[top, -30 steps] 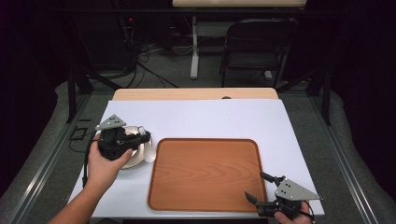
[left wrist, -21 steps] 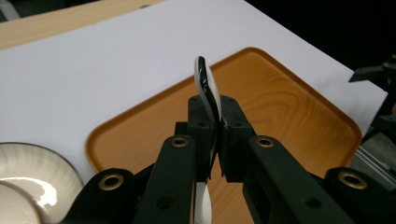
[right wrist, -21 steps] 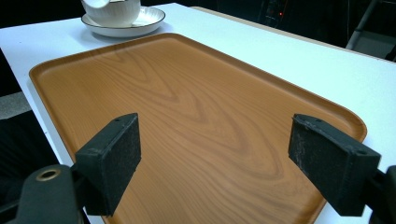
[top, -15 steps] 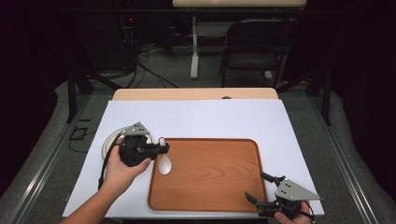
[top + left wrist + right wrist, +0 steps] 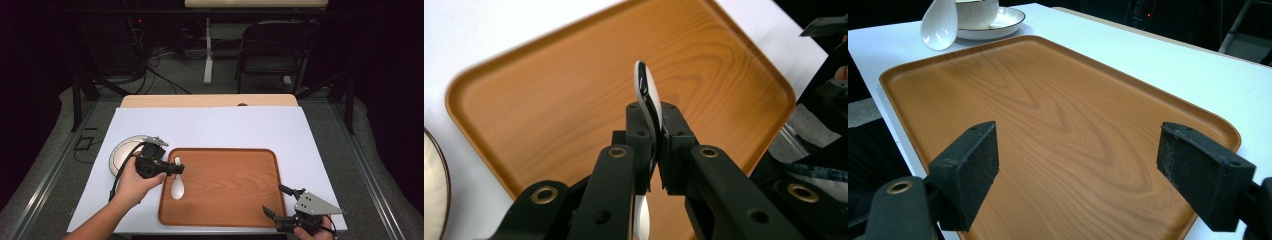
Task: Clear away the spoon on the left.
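While I watched from the high view, my left tool (image 5: 176,167) had its jaws closed tight on the handle of a white spoon (image 5: 178,186), whose bowl hung low over the near-left part of the wooden tray (image 5: 230,210). From the left tool's own camera the spoon (image 5: 648,102) stood edge-on between the two black pads, pinched firmly, with the tray (image 5: 549,100) spread beneath it. I could not tell whether the bowl of the spoon touched the wood or hung just above it. A plate (image 5: 120,152) with a bowl (image 5: 977,11) on it sat on the white worktop (image 5: 220,125) just beside the tray's left edge. My right tool (image 5: 285,202) rested at the tray's near-right corner, jaws spread wide and holding nothing, its pads (image 5: 968,170) framing bare wood. I judged the step in hand to be setting the spoon down on the tray. The next move called for lowering the left tool until the spoon lay flat on the wood, then easing the jaws apart and lifting straight off so the handle would not be dragged or flipped.
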Demonstrator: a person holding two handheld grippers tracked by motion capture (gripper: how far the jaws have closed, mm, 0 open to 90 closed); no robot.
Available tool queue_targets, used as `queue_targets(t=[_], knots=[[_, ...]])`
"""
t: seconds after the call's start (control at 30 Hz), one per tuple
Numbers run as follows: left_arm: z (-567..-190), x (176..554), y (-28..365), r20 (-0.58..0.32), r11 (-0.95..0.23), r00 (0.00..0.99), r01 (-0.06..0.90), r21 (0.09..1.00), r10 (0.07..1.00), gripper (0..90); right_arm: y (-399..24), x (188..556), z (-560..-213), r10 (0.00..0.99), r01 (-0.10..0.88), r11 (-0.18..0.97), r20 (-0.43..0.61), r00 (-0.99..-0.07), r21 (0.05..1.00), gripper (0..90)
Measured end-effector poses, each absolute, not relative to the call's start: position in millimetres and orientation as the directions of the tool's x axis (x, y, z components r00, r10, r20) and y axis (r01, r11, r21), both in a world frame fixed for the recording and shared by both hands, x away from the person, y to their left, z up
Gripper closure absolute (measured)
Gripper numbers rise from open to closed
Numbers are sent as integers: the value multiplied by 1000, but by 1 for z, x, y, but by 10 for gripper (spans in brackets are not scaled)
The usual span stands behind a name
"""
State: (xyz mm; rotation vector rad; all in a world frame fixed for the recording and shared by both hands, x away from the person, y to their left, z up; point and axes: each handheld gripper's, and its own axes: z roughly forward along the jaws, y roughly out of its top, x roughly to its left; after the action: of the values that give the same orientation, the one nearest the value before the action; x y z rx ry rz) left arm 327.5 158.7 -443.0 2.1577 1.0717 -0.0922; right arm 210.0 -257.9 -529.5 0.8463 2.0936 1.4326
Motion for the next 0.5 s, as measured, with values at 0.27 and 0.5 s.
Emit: queue_targets(t=[0.27,0.5], knots=[[-458,332,158,-411,-394,620,764,512,668,853,-258,210,-530,709,226,268,-33,-704,936,165],[-468,335,156,-422,-395,605,779,487,675,853,-258,211,-530,709,226,269,-34,-704,936,165]])
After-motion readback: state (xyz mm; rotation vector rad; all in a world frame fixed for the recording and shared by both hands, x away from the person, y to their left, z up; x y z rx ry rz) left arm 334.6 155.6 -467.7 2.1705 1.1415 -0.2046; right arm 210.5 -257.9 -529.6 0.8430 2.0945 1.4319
